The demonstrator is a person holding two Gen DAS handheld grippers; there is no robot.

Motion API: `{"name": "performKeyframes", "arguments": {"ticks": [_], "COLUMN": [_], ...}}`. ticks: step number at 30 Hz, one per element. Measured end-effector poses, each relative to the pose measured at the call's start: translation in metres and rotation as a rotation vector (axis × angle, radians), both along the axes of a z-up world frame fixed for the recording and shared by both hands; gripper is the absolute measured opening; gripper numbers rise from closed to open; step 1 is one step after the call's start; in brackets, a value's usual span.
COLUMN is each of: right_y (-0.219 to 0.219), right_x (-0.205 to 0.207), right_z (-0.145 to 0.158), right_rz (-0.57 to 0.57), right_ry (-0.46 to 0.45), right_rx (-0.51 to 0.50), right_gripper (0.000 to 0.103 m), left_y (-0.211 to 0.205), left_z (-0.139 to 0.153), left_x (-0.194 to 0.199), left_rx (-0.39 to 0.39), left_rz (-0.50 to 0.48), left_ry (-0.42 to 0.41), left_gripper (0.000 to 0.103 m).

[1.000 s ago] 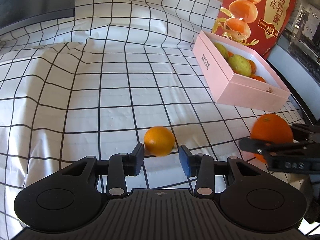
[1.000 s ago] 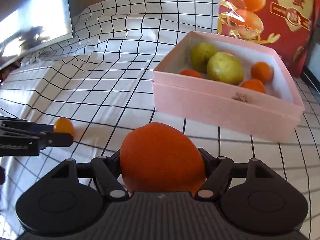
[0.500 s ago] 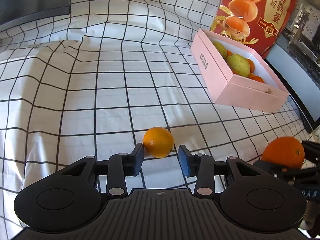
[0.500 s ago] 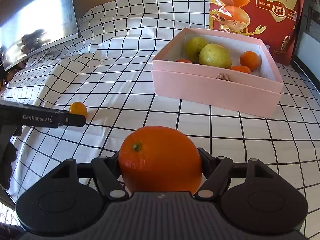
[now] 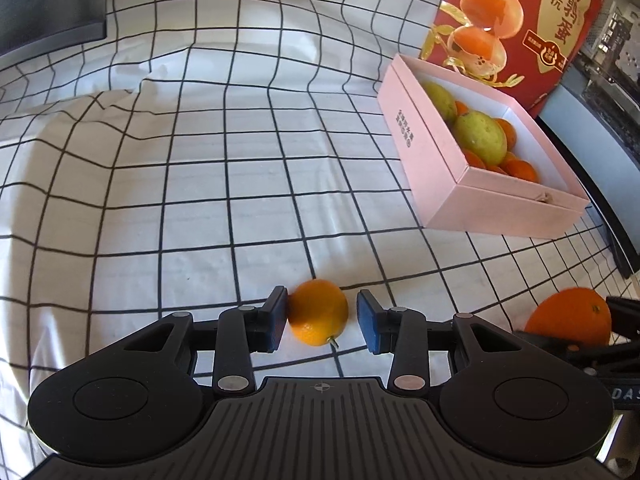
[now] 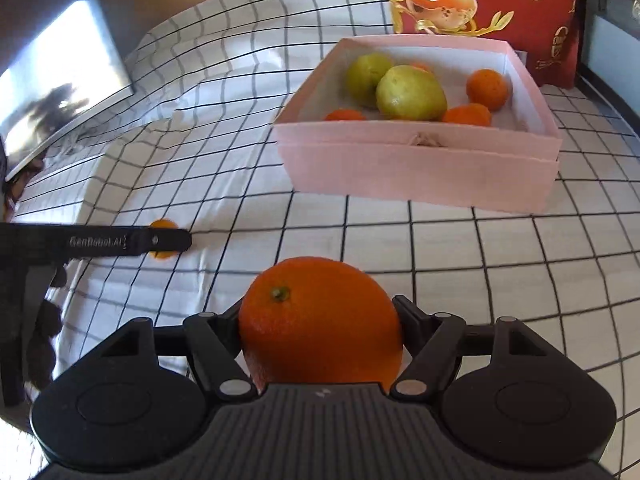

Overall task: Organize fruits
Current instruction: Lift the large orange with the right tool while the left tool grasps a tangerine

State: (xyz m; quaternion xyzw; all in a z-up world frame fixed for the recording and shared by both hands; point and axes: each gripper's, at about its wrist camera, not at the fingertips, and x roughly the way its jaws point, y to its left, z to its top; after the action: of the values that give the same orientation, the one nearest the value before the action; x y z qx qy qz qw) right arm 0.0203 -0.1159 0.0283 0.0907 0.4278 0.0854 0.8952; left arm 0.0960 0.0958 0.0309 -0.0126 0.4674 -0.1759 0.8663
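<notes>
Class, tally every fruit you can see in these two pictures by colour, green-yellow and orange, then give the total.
Green-yellow fruits: 2, both in the pink box.
Orange fruits: 6. There are 4 in the box (one mostly hidden), plus the small orange between the fingers of the left gripper and the large orange held in the right gripper.
Total: 8.

Cloth (image 5: 192, 184): spread under everything.
Box (image 6: 416, 168): on the cloth, far right.
Pears (image 6: 410, 92): in the box, among small citrus fruits (image 6: 488, 88).
Bag (image 5: 516, 20): upright, just behind the box.
Small orange (image 5: 318, 312): on the cloth, between the left gripper (image 5: 322, 318) pads (touching one).
Large orange (image 6: 320, 324): in the right gripper (image 6: 320, 330), nearer than the box.
</notes>
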Motion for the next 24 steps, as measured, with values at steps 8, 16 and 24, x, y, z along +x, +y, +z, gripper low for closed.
{"name": "performKeyframes", "arguments": {"ticks": [8, 16, 24], "right_y": [0.013, 0.022, 0.023], "right_x": [0.005, -0.008, -0.015], "right_z": [-0.002, -0.003, -0.002], "right_rz": [-0.002, 0.038, 0.069], "right_ry": [-0.008, -0.05, -0.057], "right_rx": [-0.059, -0.119, -0.146], "right_gripper": [0.073, 0.073, 0.073], "left_y": [0.005, -0.006, -0.01], "left_z": [-0.002, -0.003, -0.002], "left_x": [-0.002, -0.01, -0.02], "left_rx": [-0.037, 0.043, 0.067], "left_rz": [0.012, -0.012, -0.038], "left_ry": [-0.005, -0.061, -0.064], "left_gripper": [0.042, 0.037, 0.037]}}
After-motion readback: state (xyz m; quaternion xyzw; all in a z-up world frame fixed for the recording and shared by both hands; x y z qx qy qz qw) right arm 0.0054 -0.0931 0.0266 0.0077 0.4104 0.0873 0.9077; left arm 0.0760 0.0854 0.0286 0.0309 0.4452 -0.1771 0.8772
